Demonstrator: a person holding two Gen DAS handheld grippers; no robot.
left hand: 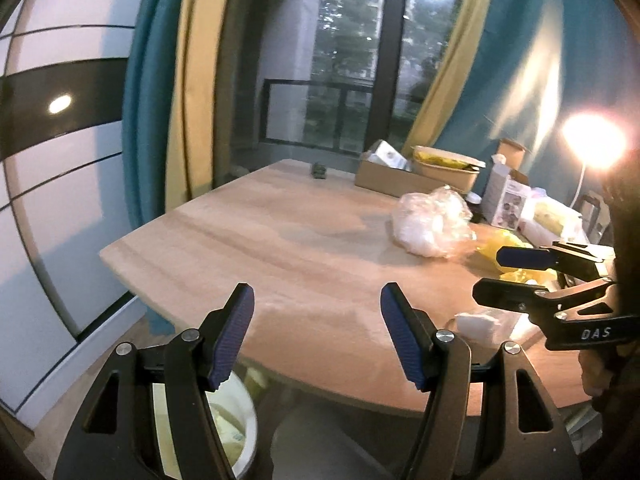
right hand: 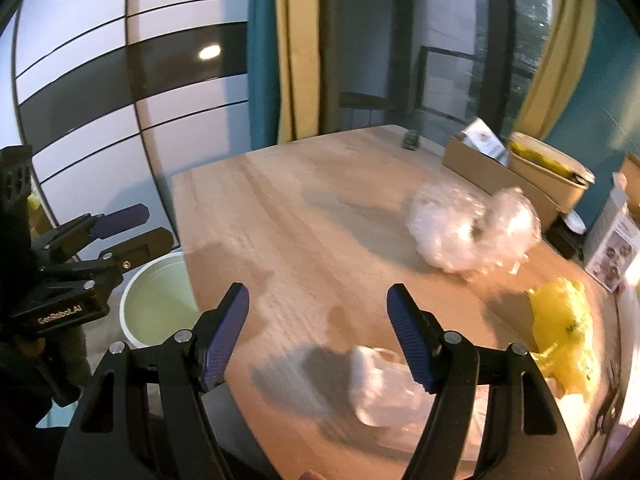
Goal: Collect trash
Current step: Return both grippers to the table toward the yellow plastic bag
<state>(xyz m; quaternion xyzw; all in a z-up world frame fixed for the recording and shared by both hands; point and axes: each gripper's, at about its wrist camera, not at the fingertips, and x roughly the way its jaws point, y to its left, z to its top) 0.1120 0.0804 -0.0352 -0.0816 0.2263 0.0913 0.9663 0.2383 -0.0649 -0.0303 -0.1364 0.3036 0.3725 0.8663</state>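
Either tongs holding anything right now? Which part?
Nothing held. Left tongs and right tongs are both open and empty above the table; the white bag lies ungrasped.

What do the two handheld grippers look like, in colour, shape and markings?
The left gripper and the right gripper have black angular frames with silver rivets and ribbed dark blue pads. Seen from the side, the right one reads "DAS", the left "GenRobot.AI".

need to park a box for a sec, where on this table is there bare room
The wooden table is bare across its left half, from the near edge to the small dark object at the far edge. The right side is crowded: clear plastic bag, yellow bag, white wad, cardboard box.
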